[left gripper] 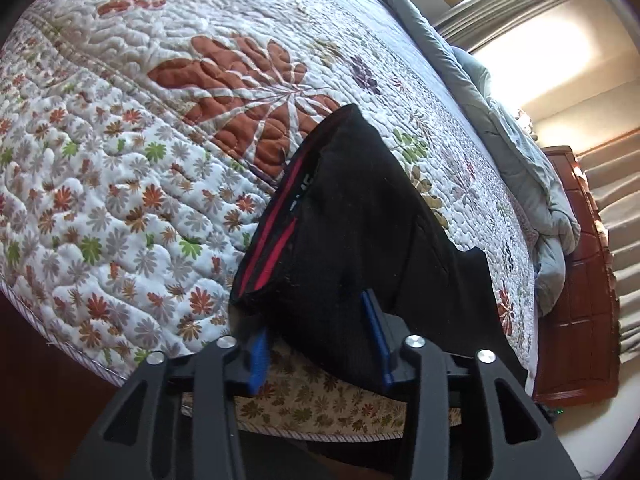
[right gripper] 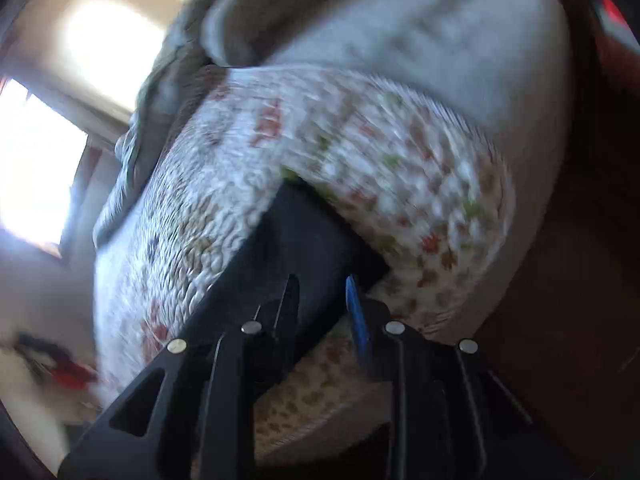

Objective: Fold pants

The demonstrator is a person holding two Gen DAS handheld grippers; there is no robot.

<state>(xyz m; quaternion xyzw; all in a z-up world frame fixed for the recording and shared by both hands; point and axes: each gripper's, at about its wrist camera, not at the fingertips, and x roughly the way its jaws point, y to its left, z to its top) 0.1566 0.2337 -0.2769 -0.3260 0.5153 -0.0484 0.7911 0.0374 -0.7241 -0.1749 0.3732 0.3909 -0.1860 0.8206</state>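
pants [left gripper: 352, 216] black, red-striped, bunched on the floral quilt [left gripper: 120, 168] near its front edge. left gripper [left gripper: 316, 340] released, blue fingers either side of the cloth. right gripper [right gripper: 320, 304] blurred, grip unclear.

Black pants [left gripper: 360, 220] with red waistband stripes, centre of frame; white quilt [left gripper: 120, 200] printed with rust, grey and green flowers; grey-blue comforter [left gripper: 520, 152], upper right; reddish-brown wooden footboard [left gripper: 580, 300], right.
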